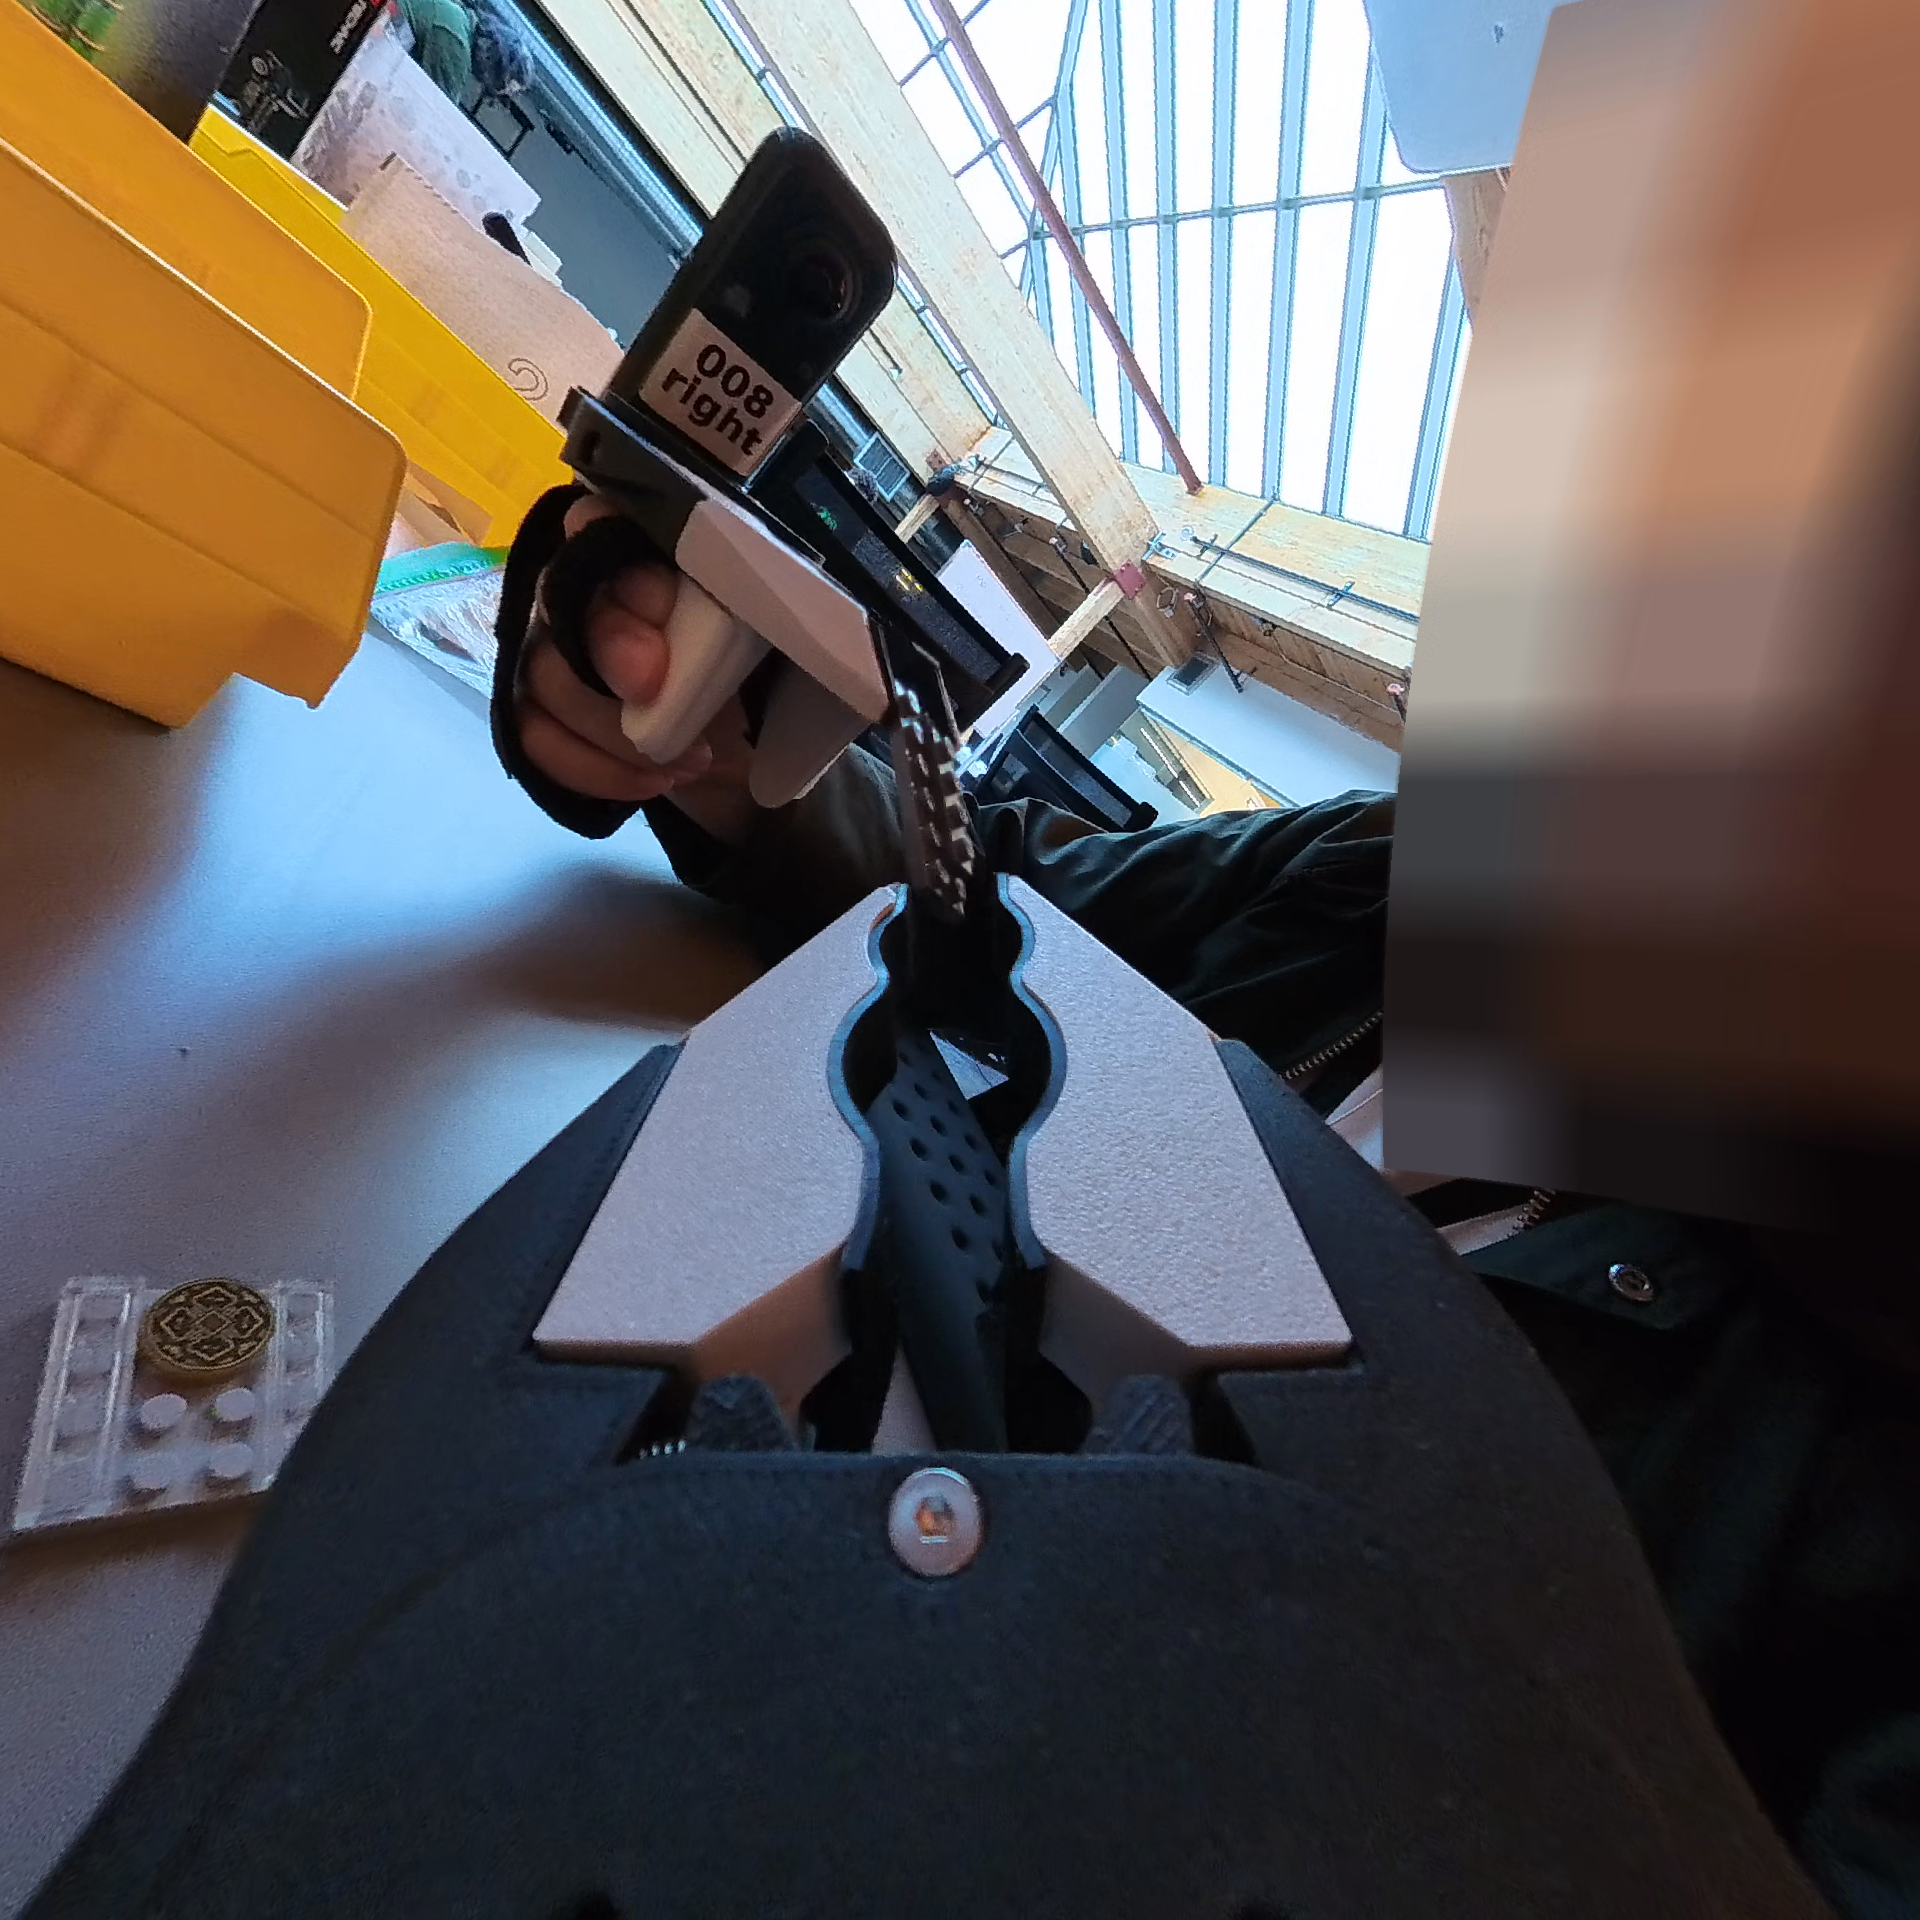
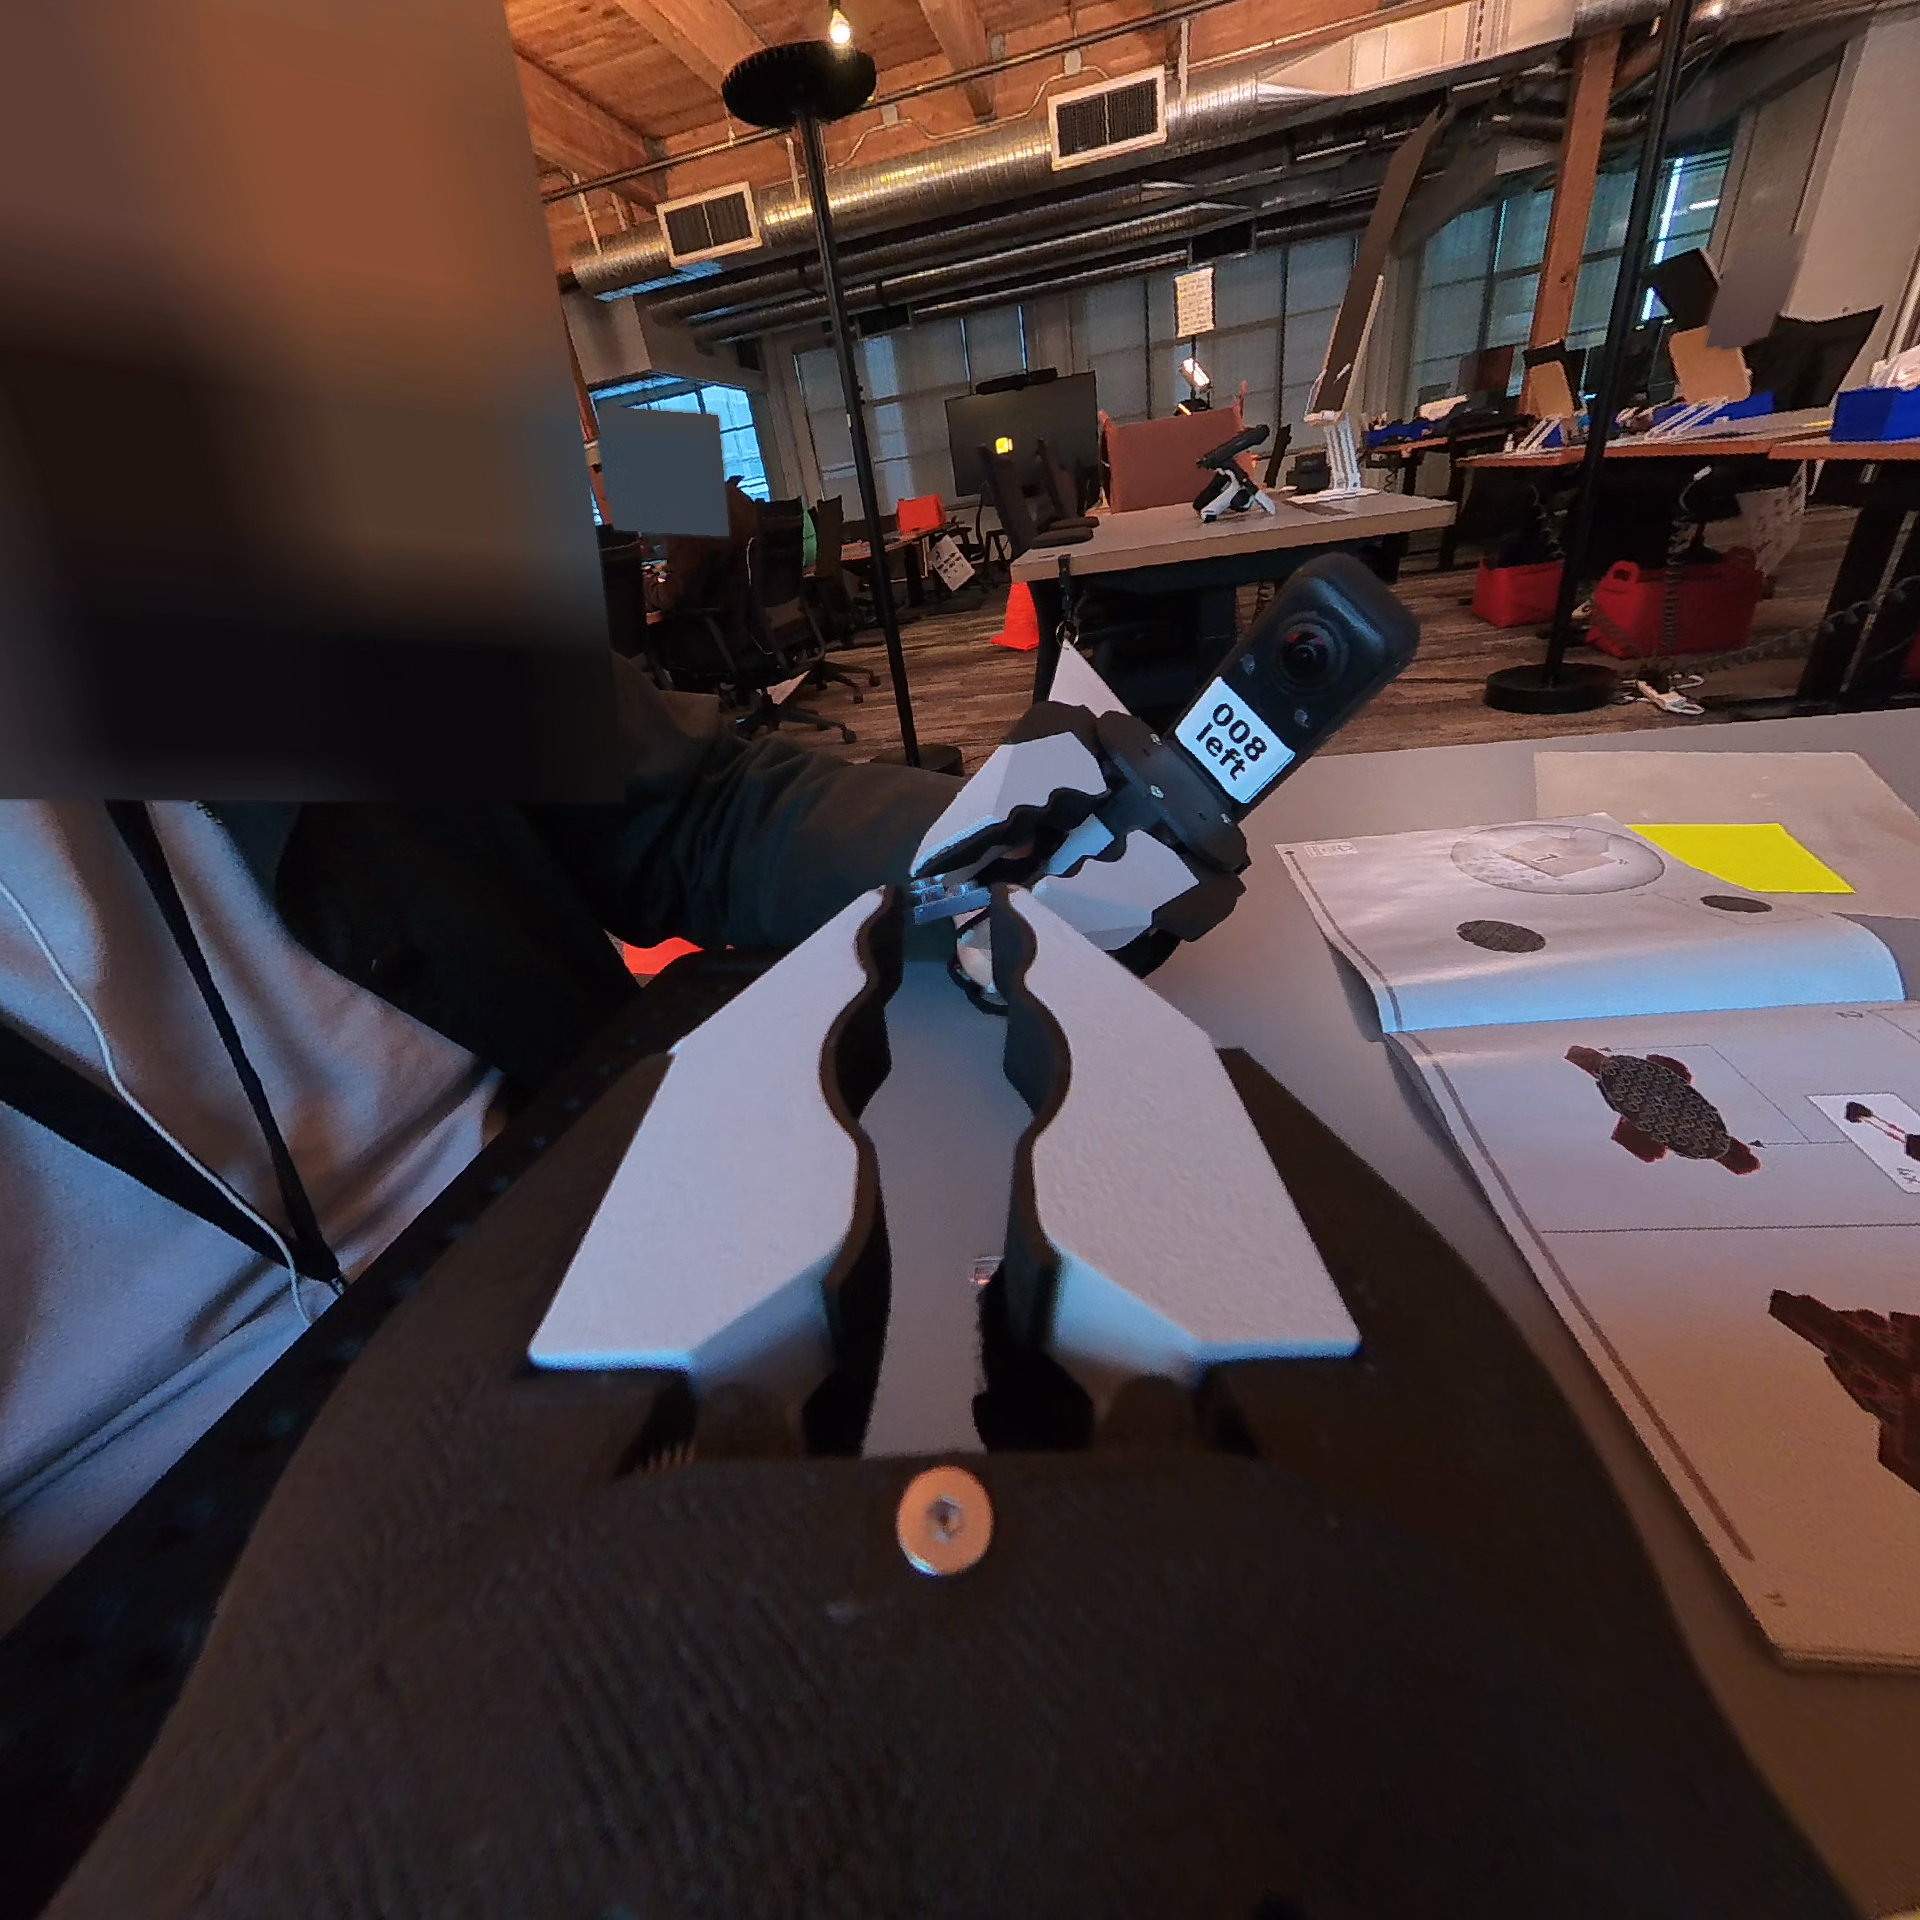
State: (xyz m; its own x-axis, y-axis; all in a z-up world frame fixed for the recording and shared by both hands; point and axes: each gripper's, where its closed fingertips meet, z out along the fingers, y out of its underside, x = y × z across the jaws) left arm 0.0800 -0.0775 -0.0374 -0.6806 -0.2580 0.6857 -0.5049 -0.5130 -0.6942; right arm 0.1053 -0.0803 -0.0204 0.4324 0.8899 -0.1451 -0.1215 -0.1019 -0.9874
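Together, both grippers (image 1: pixel 940 904) (image 2: pixel 940 914) on black strap (image 1: pixel 940 1174)

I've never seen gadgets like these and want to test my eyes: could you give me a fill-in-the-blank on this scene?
The bins are ___.
The gold disc rests on a ___ studded plate.
The booklet lies ___.
The left tool grips a black strip full of ___.
Missing: yellow; clear; open; holes.
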